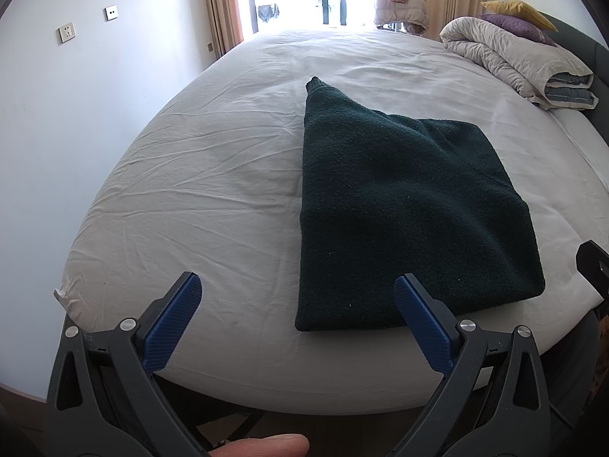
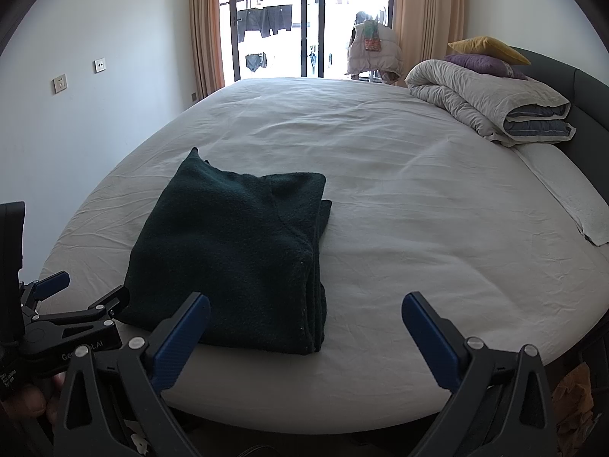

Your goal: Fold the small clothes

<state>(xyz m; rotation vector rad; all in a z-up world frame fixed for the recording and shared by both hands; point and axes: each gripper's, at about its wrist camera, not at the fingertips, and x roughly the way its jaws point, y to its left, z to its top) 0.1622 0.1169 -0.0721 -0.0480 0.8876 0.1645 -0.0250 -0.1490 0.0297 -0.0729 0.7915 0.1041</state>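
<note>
A dark green knit garment [image 1: 403, 205] lies folded on the white bed sheet [image 1: 198, 175], with one sleeve cuff pointing away at its far left corner. It also shows in the right wrist view [image 2: 236, 251], near the bed's front edge. My left gripper [image 1: 297, 285] is open and empty, just in front of the garment's near left corner. My right gripper [image 2: 306, 304] is open and empty, at the garment's near right corner. The left gripper also shows at the left of the right wrist view [image 2: 82, 289].
A folded grey duvet [image 2: 491, 103] with a purple pillow [image 2: 483, 64] and a yellow pillow [image 2: 491, 47] lies at the far right by the dark headboard [image 2: 586, 114]. A white towel [image 2: 571, 194] lies at the right edge. A balcony door [image 2: 304, 19] stands behind the bed.
</note>
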